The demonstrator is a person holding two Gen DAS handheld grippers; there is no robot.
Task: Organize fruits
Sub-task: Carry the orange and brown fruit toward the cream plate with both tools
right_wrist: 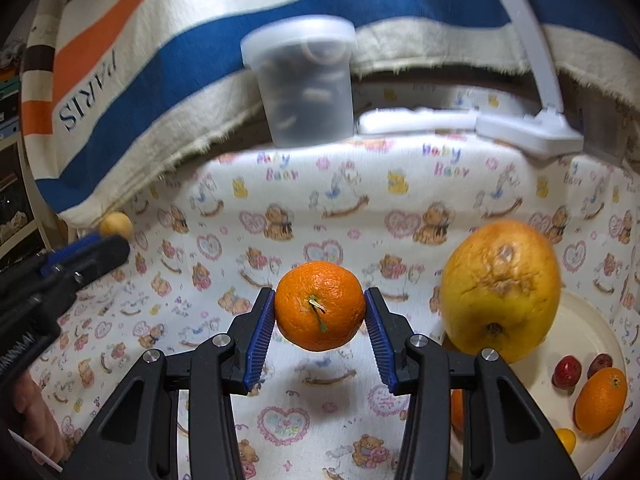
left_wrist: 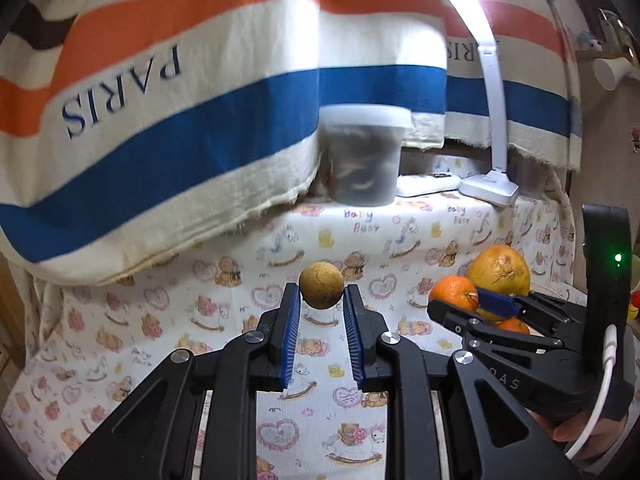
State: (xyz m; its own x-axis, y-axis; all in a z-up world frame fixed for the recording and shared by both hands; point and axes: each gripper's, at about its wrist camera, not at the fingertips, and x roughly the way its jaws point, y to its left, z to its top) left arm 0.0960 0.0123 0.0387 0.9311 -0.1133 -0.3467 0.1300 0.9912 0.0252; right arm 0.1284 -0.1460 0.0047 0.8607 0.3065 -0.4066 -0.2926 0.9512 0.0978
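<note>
My left gripper [left_wrist: 321,294] is shut on a small round tan-brown fruit [left_wrist: 321,285], held above the bear-print cloth; the same fruit [right_wrist: 116,225] shows at the left of the right wrist view. My right gripper [right_wrist: 320,308] is shut on an orange [right_wrist: 319,305], also lifted off the cloth; in the left wrist view that orange [left_wrist: 453,293] sits at the right between blue pads. A large yellow pomelo [right_wrist: 502,290] leans on the rim of a cream plate [right_wrist: 600,328], which holds another orange [right_wrist: 600,398] and two small red fruits [right_wrist: 566,371].
A lidded translucent tub [right_wrist: 304,84] stands at the back on the bear-print cloth [right_wrist: 280,420], beside a white lamp base [right_wrist: 528,132]. A striped "PARIS" blanket [left_wrist: 180,120] hangs behind and to the left. A hand [right_wrist: 38,424] holds the left gripper's handle.
</note>
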